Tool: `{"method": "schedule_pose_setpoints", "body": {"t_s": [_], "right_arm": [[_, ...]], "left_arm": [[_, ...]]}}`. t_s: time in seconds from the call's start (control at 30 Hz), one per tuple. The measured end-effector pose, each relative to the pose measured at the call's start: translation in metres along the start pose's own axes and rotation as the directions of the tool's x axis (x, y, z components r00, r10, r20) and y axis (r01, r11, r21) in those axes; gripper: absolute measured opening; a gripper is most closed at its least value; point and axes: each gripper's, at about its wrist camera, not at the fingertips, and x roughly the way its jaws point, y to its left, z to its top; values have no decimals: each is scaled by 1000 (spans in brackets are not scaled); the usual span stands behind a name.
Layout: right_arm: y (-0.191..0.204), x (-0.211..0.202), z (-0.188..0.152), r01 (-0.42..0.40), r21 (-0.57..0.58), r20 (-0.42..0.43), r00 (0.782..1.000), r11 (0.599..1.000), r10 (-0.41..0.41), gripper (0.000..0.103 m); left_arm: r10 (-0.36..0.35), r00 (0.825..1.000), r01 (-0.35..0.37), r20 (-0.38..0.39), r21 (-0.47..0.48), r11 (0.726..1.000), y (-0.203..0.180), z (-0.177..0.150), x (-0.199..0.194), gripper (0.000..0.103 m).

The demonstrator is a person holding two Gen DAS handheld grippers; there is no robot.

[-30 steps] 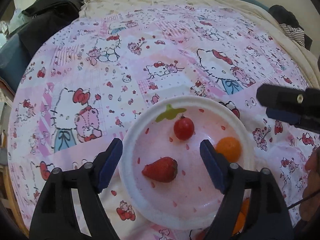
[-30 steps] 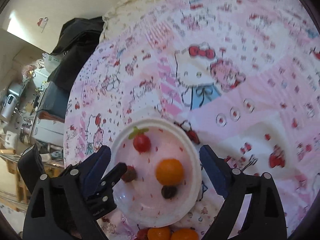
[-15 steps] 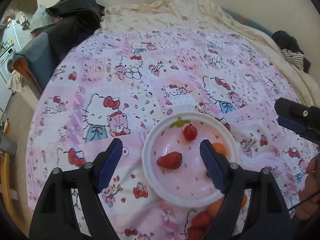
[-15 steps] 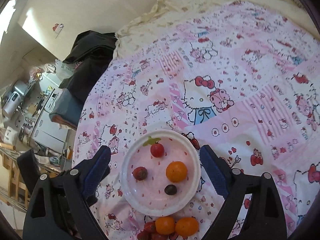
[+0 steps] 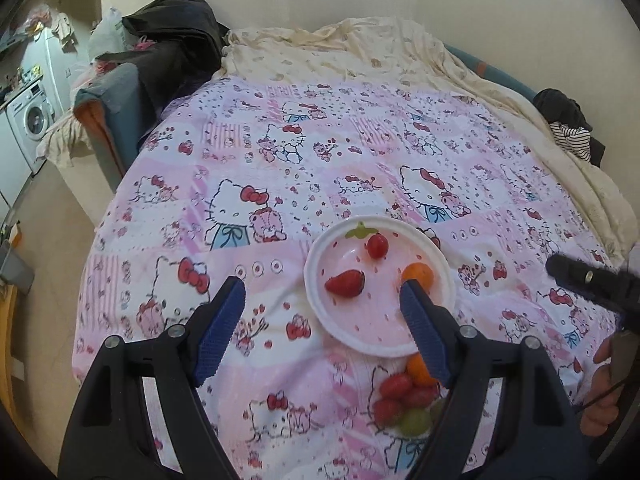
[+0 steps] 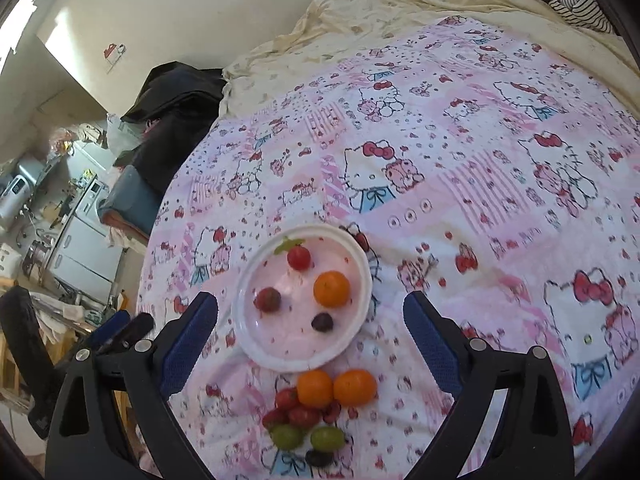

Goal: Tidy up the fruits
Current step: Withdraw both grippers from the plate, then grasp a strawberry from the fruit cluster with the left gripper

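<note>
A home bedroom: a bed [image 5: 360,168] under a cartoon-cat quilt fills the frame, clothes [image 5: 172,40] heaped upper left, washing machine [image 5: 30,120] at far left.

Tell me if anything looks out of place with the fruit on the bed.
Yes: a small pile of loose fruit, oranges, tomatoes and grapes, lies straight on the quilt beside the plate, which holds only four pieces.
</note>
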Motion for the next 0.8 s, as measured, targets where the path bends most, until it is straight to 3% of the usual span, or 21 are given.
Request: {"method": "schedule_pose_setpoints", "body": {"t_s": [0.1, 0.2, 0.37, 0.63, 0.8], "right_arm": [[0, -9, -14, 50, -34, -24, 998, 998, -50, 96], [0, -19, -27, 22, -44, -26, 999, 999, -23, 96], [-1, -27, -45, 112, -85, -25, 993, 990, -114, 96], [-13, -39, -65, 112, -64, -5, 994, 992, -112, 96], [-24, -37, -71, 127, -25, 5, 992, 992, -126, 96]], "left_arm": [[-8, 1000, 8, 6, -21, 1000, 4, -8, -11, 77], [-12, 1000, 12, 3, -31, 999, 6, -15, -17, 77], [-14, 1000, 13, -11, -42, 999, 6, -28, -21, 77], [-1, 1000, 1, -14, 2, 1000, -3, -44, -25, 77], [-30, 999, 30, -38, -6, 1000, -4, -54, -20, 77]]}}
